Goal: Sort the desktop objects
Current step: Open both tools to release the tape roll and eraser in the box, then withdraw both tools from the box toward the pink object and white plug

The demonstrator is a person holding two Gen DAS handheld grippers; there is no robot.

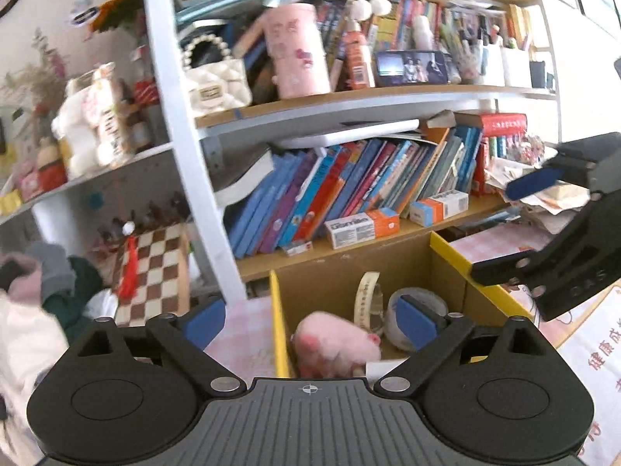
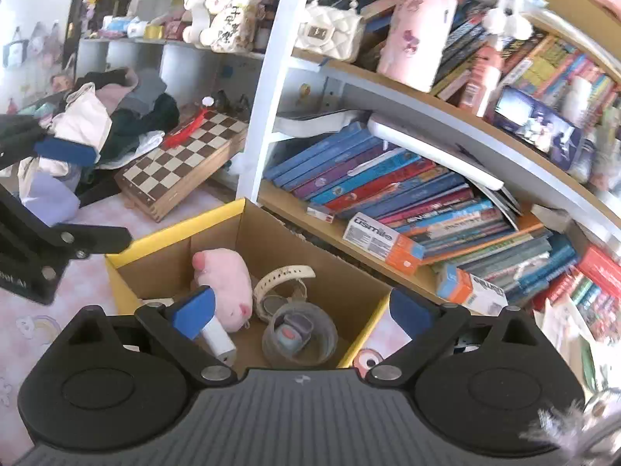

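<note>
Yellow-rimmed cardboard box, holding a pink plush toy, is shown beneath released, empty left gripper and right gripper; another desk object is apparently to be fetched next.

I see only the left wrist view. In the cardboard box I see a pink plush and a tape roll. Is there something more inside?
Observer: Yes. The right wrist view shows a white tube lying beside the pink plush in the cardboard box.
Operator: Is the right gripper holding anything?
Observer: No. The right gripper is open and empty.
Operator: Anything outside the box, on its right?
Observer: A small pink round object lies by the box corner; what it is I cannot tell.
</note>
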